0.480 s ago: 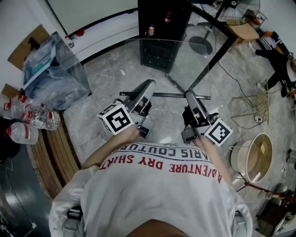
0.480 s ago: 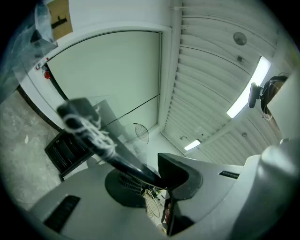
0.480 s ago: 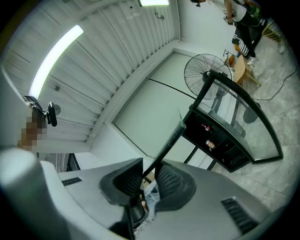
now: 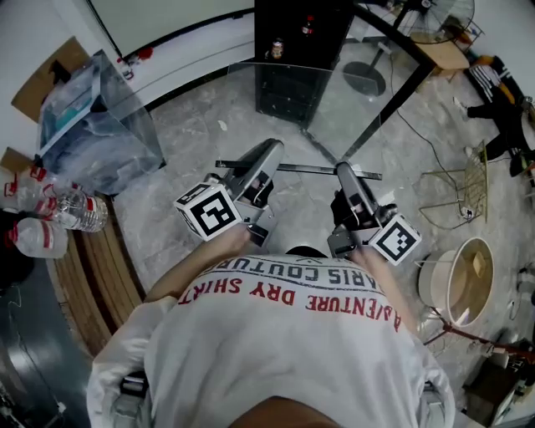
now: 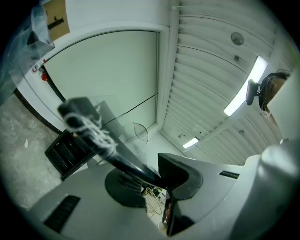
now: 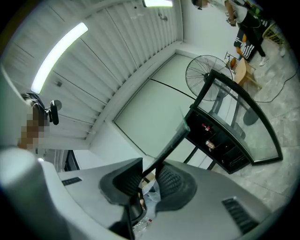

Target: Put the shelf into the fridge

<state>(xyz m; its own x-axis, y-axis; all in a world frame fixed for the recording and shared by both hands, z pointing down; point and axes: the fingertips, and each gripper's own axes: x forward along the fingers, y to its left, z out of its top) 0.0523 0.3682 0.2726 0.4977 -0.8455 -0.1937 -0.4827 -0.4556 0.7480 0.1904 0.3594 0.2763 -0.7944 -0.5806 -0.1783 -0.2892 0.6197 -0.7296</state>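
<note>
You stand on a grey marble floor (image 4: 192,134), facing a black fridge (image 4: 297,50) at the white wall. The glass shelf (image 4: 351,100) is clear, so only its dark near rail and faint edges show. It hangs above the floor in front of the fridge. Your left claw (image 4: 272,150) and right claw (image 4: 341,170) each clamp that rail.

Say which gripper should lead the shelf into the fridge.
Left, narrowly. The left gripper and right gripper both clamp the shelf's near edge, but the left sits slightly nearer the fridge.

Water bottles (image 4: 81,214) near a clear plastic bin (image 4: 99,134); fan (image 4: 439,17), wire basket (image 4: 473,185)
</note>
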